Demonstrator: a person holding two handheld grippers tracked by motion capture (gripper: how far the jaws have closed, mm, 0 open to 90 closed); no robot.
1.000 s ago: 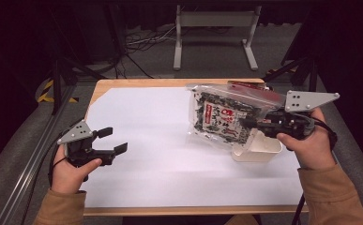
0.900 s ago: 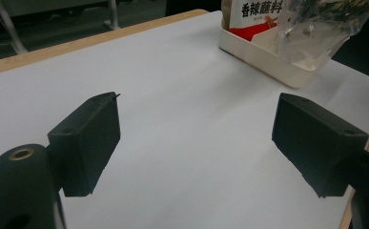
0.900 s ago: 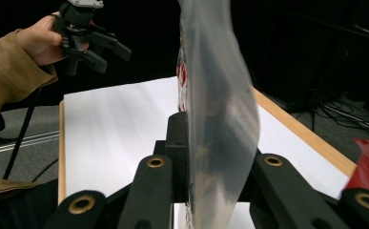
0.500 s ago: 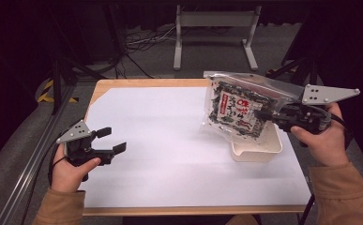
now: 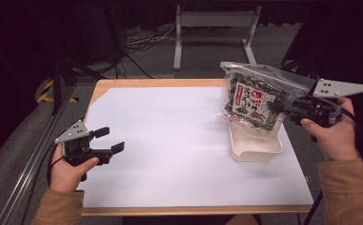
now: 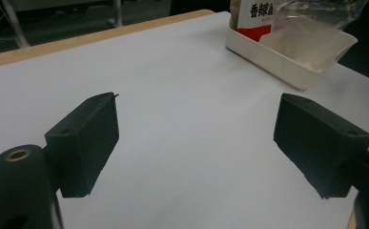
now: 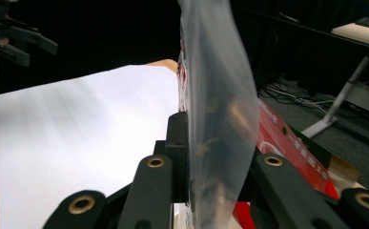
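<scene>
Over the last second you swung the snack bag from lying tilted across the white tray to hanging upright above it, your right gripper clamped on its clear plastic edge. That lined it up for lowering in. Your left gripper stayed low at the table's near-left, jaws apart and empty.

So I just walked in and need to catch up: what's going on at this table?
A person works with a gripper in each hand. The right gripper is clamped on a clear snack bag and holds it upright over a white tray near the right side of the table; the bag's lower edge hangs at the tray's back rim. The left gripper waits open at the near left, holding nothing.
</scene>
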